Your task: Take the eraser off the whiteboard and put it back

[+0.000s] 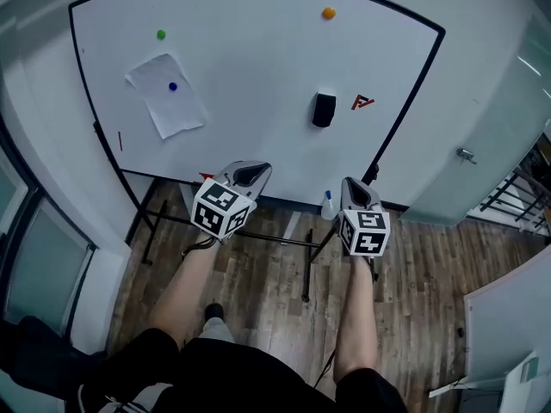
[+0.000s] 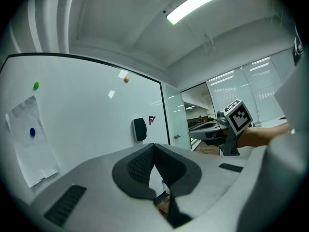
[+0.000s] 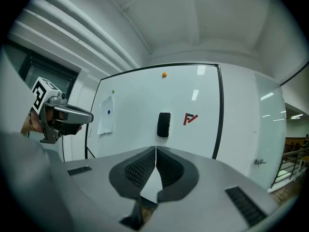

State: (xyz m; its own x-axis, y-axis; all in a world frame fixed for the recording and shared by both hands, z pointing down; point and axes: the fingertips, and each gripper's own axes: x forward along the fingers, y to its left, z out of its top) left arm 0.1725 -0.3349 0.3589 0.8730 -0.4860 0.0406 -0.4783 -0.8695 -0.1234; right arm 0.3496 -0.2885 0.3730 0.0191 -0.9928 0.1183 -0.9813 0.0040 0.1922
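A black eraser [image 1: 324,109] clings to the whiteboard [image 1: 258,67] right of centre, beside a small red mark [image 1: 362,102]. The right gripper view has the eraser [image 3: 164,124] straight ahead above the jaws; in the left gripper view the eraser [image 2: 139,129] is ahead and slightly left. Both grippers hang in the air short of the board, apart from it. My left gripper [image 1: 251,173] is shut, its tips [image 2: 154,145] meeting with nothing between them. My right gripper [image 1: 357,189] is shut and empty too, tips together [image 3: 155,149].
A sheet of paper [image 1: 166,95] is pinned to the board by a blue magnet [image 1: 172,86]; green [image 1: 161,34] and orange [image 1: 328,13] magnets sit higher up. A bottle [image 1: 328,203] stands on the board's tray. Stand legs [image 1: 307,265] cross the wooden floor. A door [image 1: 482,144] is at right.
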